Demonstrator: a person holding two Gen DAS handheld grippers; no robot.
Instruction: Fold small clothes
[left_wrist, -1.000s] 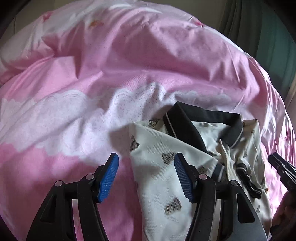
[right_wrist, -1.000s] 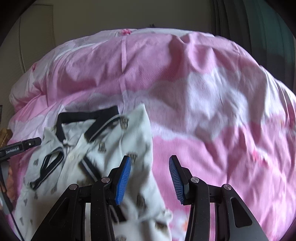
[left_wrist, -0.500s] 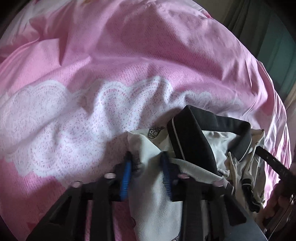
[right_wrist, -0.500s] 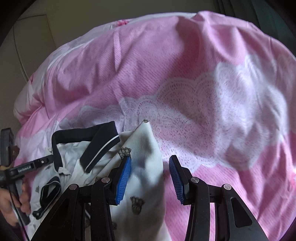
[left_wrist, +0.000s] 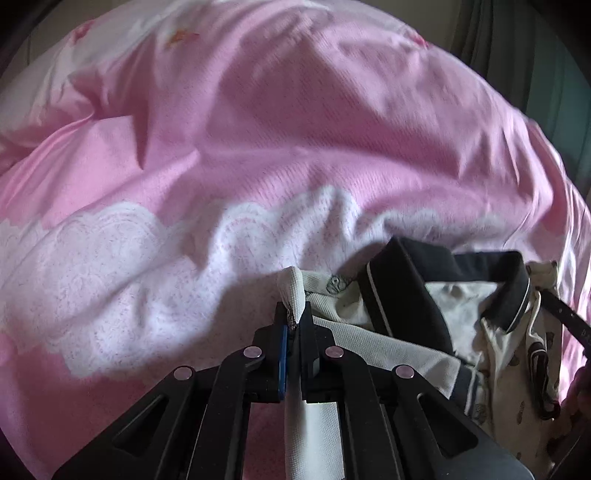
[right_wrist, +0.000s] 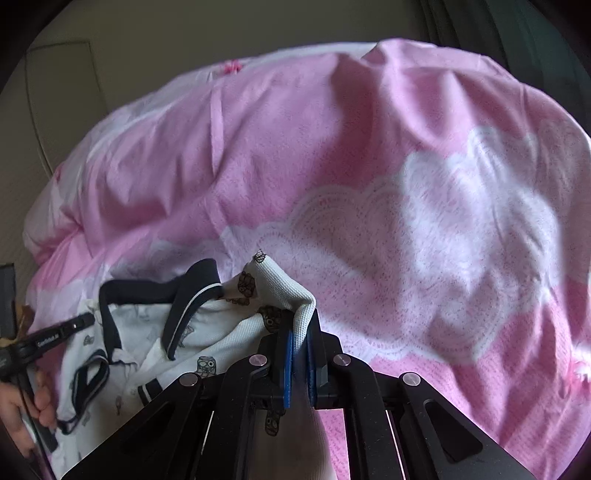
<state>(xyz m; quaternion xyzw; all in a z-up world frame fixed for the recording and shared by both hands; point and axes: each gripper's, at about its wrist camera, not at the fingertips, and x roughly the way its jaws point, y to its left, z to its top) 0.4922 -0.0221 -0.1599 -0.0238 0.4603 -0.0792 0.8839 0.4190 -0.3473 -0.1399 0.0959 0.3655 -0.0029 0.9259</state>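
Note:
A small white polo shirt (left_wrist: 458, 306) with a dark collar and little printed figures lies on a pink duvet. My left gripper (left_wrist: 293, 325) is shut on the shirt's left shoulder corner, and a tuft of white fabric sticks up between the blue pads. In the right wrist view the same shirt (right_wrist: 207, 354) lies at lower left. My right gripper (right_wrist: 301, 332) is shut on the shirt's right shoulder corner, with the cloth bunched over the pads. The shirt's lower part is hidden under the grippers.
The pink duvet (left_wrist: 258, 147) with white lace-pattern patches (right_wrist: 461, 229) covers the bed and is rumpled into folds. A beige wall (right_wrist: 147, 44) stands behind. A dark curtain (left_wrist: 535, 55) hangs at the right. A person's hand (right_wrist: 22, 402) holds the other gripper at the left edge.
Both grippers moved forward to the shirt's shoulder corners and closed on them. The left closed first, the right only in the last half second. The fabric now bunches up at both grips.

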